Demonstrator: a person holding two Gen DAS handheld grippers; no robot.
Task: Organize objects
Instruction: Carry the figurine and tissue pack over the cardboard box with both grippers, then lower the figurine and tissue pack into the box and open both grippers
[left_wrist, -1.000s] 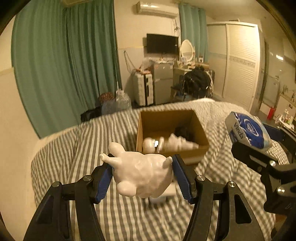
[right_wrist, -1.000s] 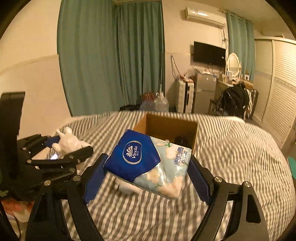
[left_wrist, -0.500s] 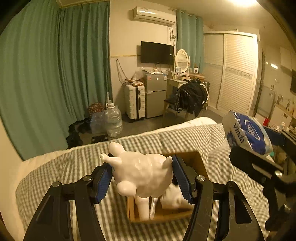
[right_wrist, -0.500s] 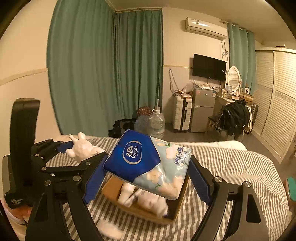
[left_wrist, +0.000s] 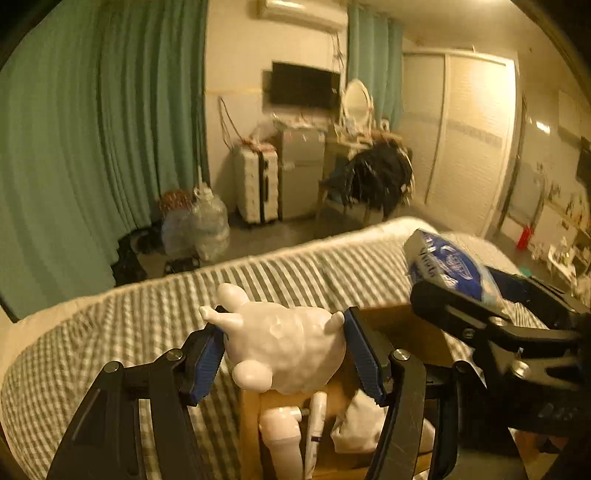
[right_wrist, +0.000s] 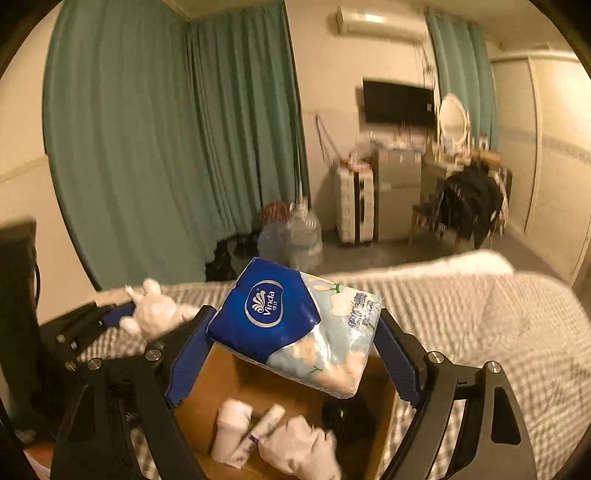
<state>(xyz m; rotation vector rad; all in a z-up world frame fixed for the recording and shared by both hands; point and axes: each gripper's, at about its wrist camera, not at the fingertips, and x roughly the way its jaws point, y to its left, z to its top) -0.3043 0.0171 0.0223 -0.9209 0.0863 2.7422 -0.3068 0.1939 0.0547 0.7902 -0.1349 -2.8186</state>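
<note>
The left gripper (left_wrist: 286, 354) is clamped on a lumpy white animal-shaped figurine (left_wrist: 284, 350), its blue pads pressing the figure's two flanks. The figurine has a glossy, bumpy surface, one rounded stub of a limb hanging below and thin pointed projections sticking out past the left pad. It is held in the air above the near-left corner of an open brown cardboard box (left_wrist: 399, 321), which sits on a bed with a grey-and-white striped cover (left_wrist: 122, 332).

The right gripper (right_wrist: 291, 347) is clamped on a soft plastic pack of tissues (right_wrist: 295, 325), tilted so that its left end sits higher than its right. The pack's left half is deep blue with a round white "Vinda" emblem; the right half is pale blue with printed cream flowers and some small lettering. The wrapping is shiny and slightly creased where the pads squeeze its short ends. The pack hangs over the open box, above its far edge.

Inside the box, near its front edge, lie several white items (right_wrist: 258, 432): a short cylinder-like piece, a slim tube and a crumpled white shape, with a dark object (right_wrist: 343, 417) beside them towards the right wall. Their details are blurred.

From the right wrist view, the figurine shows at the left, just beside the pack of tissues.
</note>
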